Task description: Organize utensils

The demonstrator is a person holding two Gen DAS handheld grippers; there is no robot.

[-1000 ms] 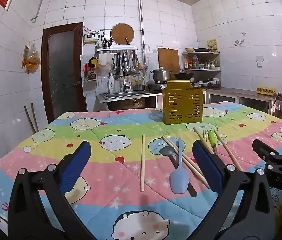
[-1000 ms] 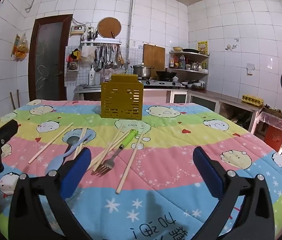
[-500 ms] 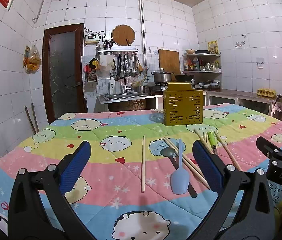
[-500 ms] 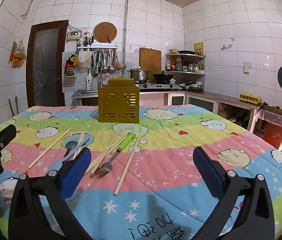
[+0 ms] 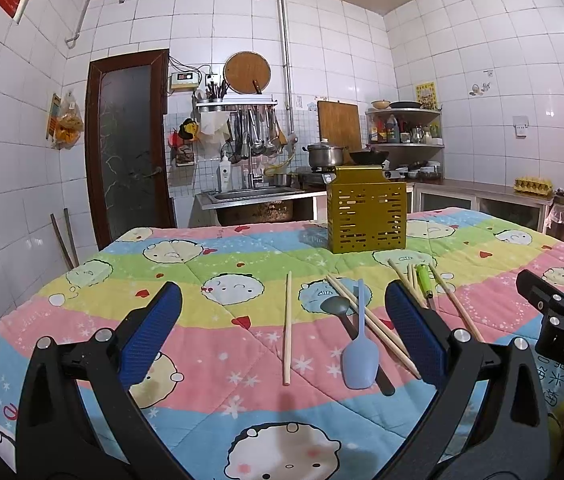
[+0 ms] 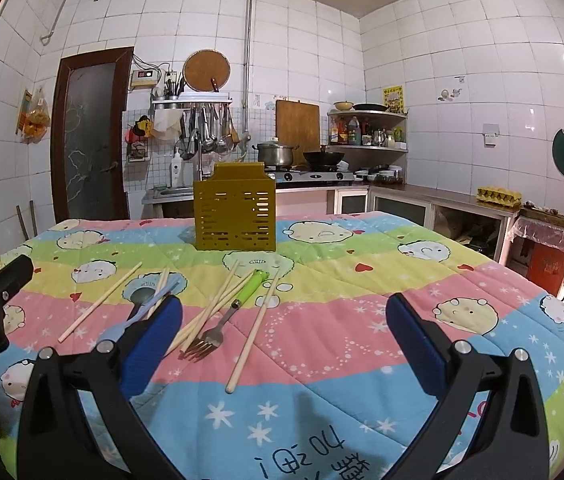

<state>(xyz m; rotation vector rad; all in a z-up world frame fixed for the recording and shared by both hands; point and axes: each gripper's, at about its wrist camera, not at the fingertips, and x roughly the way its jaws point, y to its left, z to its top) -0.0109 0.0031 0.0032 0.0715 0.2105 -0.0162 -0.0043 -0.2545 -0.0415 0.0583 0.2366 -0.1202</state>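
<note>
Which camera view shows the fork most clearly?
The right wrist view: the fork lies whole, prongs toward the camera. In the left wrist view, a blue finger hides all but its green handle.

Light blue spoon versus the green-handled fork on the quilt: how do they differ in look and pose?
The light blue spoon is one pale colour throughout; the fork has a bright green handle and bare metal tines. The spoon lies crossed over a dark spoon and chopsticks; the fork lies among other chopsticks, nearer the right gripper. Both lie flat on the quilt, heads toward the cameras.

Bright, even indoor light; sharp focus, tile glare, fisheye bending at edges.
</note>
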